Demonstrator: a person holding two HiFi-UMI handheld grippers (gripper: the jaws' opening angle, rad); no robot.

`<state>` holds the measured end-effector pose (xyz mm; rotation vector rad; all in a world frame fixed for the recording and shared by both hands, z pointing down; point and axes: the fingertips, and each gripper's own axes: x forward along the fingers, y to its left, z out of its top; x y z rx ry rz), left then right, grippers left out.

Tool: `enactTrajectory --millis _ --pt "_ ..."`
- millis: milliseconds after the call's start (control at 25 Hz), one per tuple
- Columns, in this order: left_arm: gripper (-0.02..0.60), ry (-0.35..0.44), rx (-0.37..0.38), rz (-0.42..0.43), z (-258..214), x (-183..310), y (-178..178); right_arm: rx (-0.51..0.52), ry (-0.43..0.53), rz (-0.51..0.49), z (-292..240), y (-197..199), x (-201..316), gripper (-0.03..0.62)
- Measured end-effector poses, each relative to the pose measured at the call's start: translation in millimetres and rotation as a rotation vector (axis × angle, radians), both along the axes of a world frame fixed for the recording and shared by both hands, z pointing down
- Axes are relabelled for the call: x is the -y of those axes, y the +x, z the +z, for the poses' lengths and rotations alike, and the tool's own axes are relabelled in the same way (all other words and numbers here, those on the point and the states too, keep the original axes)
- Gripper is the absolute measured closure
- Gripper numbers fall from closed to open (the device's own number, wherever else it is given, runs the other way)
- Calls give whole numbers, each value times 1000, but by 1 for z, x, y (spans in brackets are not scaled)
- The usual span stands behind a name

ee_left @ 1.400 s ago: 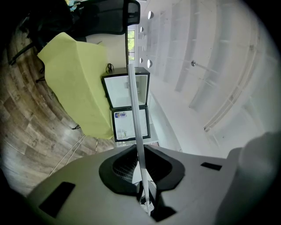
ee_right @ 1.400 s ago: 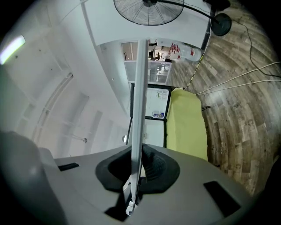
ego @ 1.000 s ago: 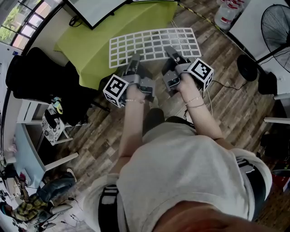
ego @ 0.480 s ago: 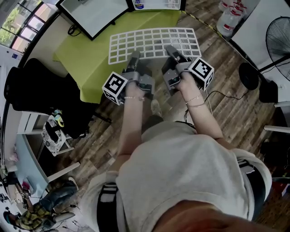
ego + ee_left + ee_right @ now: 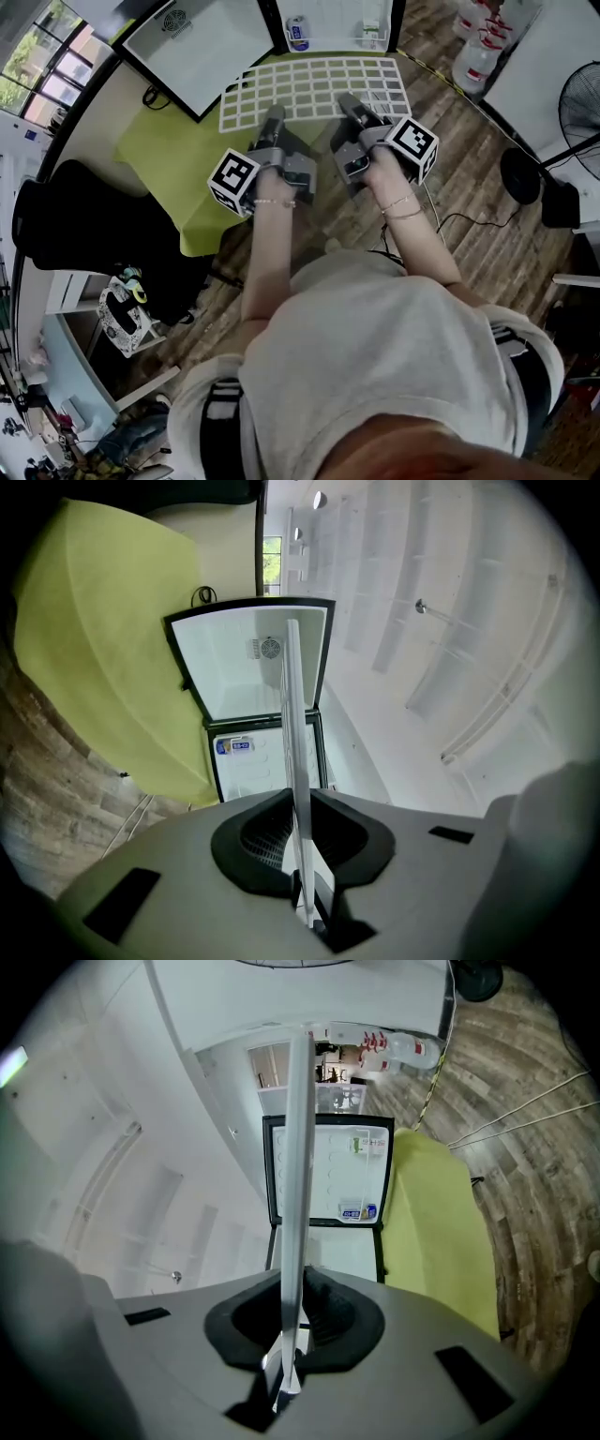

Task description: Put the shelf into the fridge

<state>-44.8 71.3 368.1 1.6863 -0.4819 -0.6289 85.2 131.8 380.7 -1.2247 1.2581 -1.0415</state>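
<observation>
1. The shelf (image 5: pixel 314 86), a white wire grid, hangs flat in the air, carried by its near edge. It is above the far end of the green-covered bench (image 5: pixel 164 150) and the wood floor (image 5: pixel 469 178).
2. The shelf is in front of the open fridge (image 5: pixel 202 47), with its far edge toward it, and is not inside it.
3. The left gripper (image 5: pixel 272 120) is clamped on the left part of the shelf's near edge. In its own view the shelf runs edge-on as a thin white strip, pinched between the dark pads.
4. The right gripper (image 5: pixel 349 103) is clamped on the right part of the same edge. Its view shows the same thin strip pressed between its pads.
5. Both grippers lie side by side and point toward the fridge. Each marker cube sits just ahead of the person's wrist.
6. The fridge shows two white inner faces framed in black. One has a round vent and the other carries a few small items.
7. Clear jugs (image 5: pixel 473 52) and a fan (image 5: pixel 581 108) stand on the floor to the right, well apart from the shelf.
</observation>
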Motion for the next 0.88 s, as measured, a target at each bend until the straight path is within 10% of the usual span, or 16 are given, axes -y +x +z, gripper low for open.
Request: enactTrajectory --millis 880 --pt "537 -92 2 -170 31 122 -32 23 -81 -128 27 -23 146 567"
